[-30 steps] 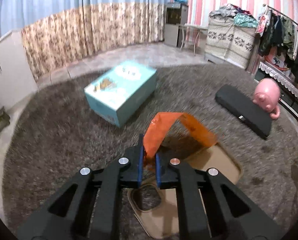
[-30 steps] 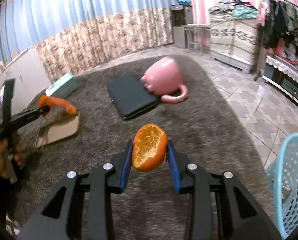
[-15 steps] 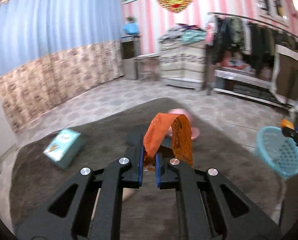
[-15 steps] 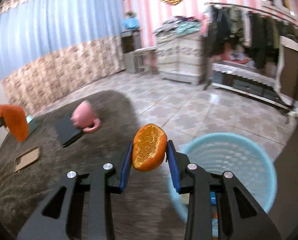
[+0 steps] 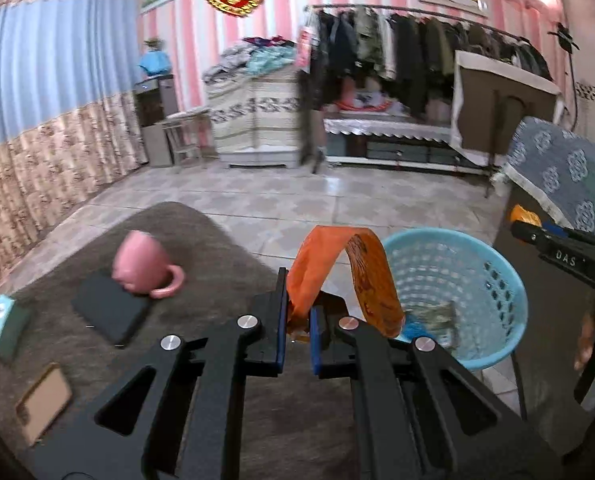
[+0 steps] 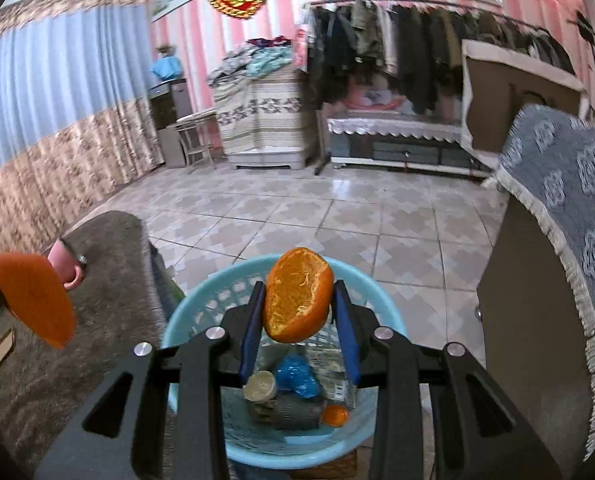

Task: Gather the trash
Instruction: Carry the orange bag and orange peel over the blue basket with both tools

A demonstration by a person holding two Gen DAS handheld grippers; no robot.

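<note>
The right gripper (image 6: 297, 330) was pinching an orange peel half (image 6: 298, 295) right over the light blue basket (image 6: 201, 316), which already had trash in it. The left gripper (image 5: 297, 332) was clamped nearly shut on an orange wrapper (image 5: 339, 276) by the basket's near rim. Farther back, a pink mug (image 5: 141, 264) lay on the rug (image 5: 217, 264).

Basket (image 6: 201, 312) mouth open below; cabinet (image 6: 537, 320) blocks right, tile floor (image 6: 297, 208) ahead clear.
</note>
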